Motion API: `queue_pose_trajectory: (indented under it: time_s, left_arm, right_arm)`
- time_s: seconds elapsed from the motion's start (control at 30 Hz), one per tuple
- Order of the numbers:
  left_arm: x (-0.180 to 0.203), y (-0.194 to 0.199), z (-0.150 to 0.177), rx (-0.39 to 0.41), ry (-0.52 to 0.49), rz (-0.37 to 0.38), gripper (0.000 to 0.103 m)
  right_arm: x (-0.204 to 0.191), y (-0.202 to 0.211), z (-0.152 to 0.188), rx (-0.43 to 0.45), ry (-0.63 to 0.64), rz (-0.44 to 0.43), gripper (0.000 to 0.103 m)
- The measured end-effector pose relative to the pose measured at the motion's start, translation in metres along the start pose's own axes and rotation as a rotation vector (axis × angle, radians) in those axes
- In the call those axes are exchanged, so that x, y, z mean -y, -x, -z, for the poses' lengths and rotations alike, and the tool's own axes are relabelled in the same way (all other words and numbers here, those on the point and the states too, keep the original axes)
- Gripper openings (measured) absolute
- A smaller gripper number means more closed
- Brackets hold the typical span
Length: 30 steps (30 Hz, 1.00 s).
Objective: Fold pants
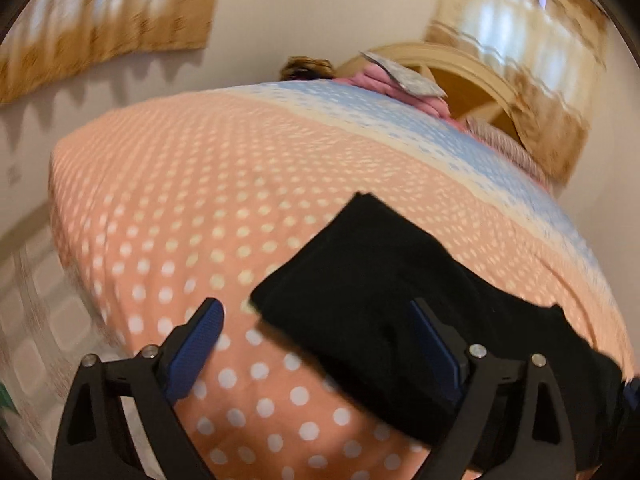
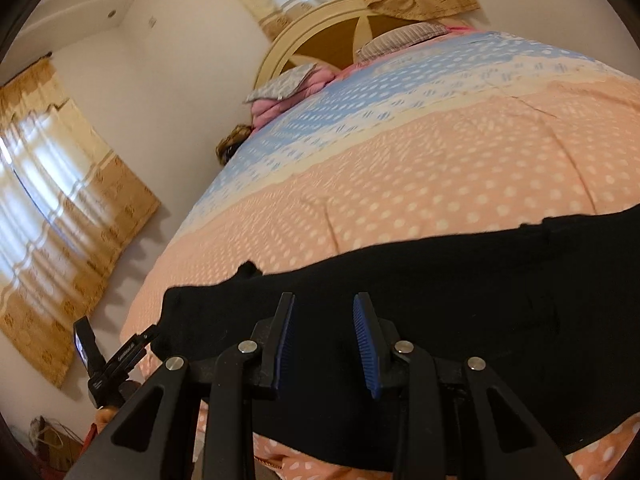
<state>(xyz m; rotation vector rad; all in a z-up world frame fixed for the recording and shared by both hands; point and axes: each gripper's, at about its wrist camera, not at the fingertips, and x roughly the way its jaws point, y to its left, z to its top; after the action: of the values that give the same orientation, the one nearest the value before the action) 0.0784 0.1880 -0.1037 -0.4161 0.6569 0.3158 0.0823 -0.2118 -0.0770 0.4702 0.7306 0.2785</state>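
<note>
Black pants (image 2: 420,280) nearest, spread flat across polka-dot bedspread (image 1: 192,200), filling lower half of right wrist view; in left wrist view, folded end reaching from 5 o'clock toward centre. Peach bedspread with white dots, blue band toward headboard (image 2: 320,28) at 12 o'clock. Pillows (image 2: 400,42) and pink bedding (image 2: 296,92) piled at bed's head. Curtains (image 2: 64,184) at 9 o'clock. Left gripper (image 1: 316,344) spread wide, nothing pinched, one finger over pants edge, the other over bare bedspread. Right gripper (image 2: 324,344) partly parted above pants, gap between blue pads (image 2: 366,344) showing, not gripping cloth. No containers visible.
</note>
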Motion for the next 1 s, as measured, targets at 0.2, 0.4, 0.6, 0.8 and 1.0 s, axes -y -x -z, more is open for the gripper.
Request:
queue_pose_trajectory:
  time_s: [0.2,0.4,0.6,0.8,1.0]
  left_arm:
    - [0.002,-0.012,0.002,0.009,0.010,0.038,0.072]
    - [-0.007,-0.013,0.000,0.008,0.096,0.105,0.072]
    - [-0.014,-0.010,-0.002,0.004,0.102,0.105,0.032]
    - [-0.006,0.000,-0.010,-0.002,0.061,0.116,0.023]
    - [0.048,0.049,-0.024,0.145,-0.164,0.227,0.023]
  right_arm:
    - [0.011,-0.002,0.001,-0.022,-0.050,0.013,0.032]
    - [0.010,-0.001,0.002,-0.030,-0.065,0.003,0.032]
    - [0.006,-0.007,0.006,-0.052,-0.064,-0.012,0.032]
    - [0.015,0.001,0.006,-0.035,-0.104,-0.014,0.032]
    - [0.034,0.021,0.004,0.010,-0.155,0.005,0.032]
